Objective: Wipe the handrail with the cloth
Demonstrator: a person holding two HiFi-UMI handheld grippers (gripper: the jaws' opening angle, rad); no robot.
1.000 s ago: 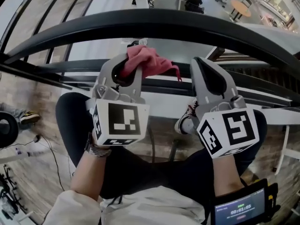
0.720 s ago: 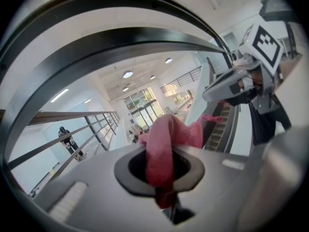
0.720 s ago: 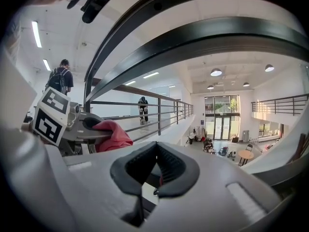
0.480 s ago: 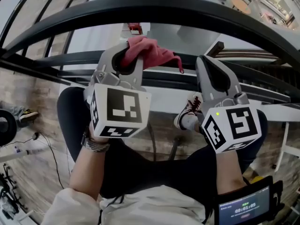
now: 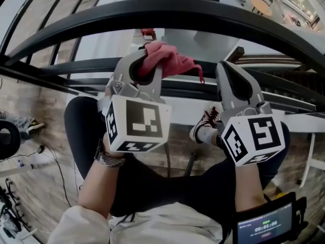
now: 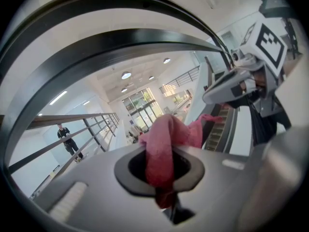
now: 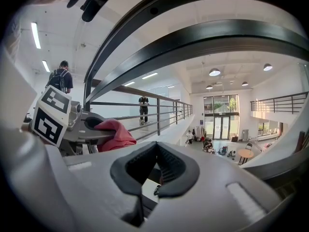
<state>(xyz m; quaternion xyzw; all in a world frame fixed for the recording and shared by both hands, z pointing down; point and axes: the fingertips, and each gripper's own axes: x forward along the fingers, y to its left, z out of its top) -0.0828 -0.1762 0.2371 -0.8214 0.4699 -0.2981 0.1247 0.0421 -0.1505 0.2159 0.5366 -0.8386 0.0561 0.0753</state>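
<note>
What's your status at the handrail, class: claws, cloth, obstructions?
Left claw shut on pink cloth. Right claw shut, empty. Cloth just short of the handrail. Nothing in the way.

Pink cloth, black handrail — black-and-white patterned marker cubes

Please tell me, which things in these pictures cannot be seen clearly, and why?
- Tips of the left gripper: head view, the pink cloth covers them.
- Whether the cloth touches the lower rail: head view, the cloth overlaps it.
- Small screen: head view, cut by the bottom edge, digits too small.
- Person on the walkway: right gripper view, too small.
</note>
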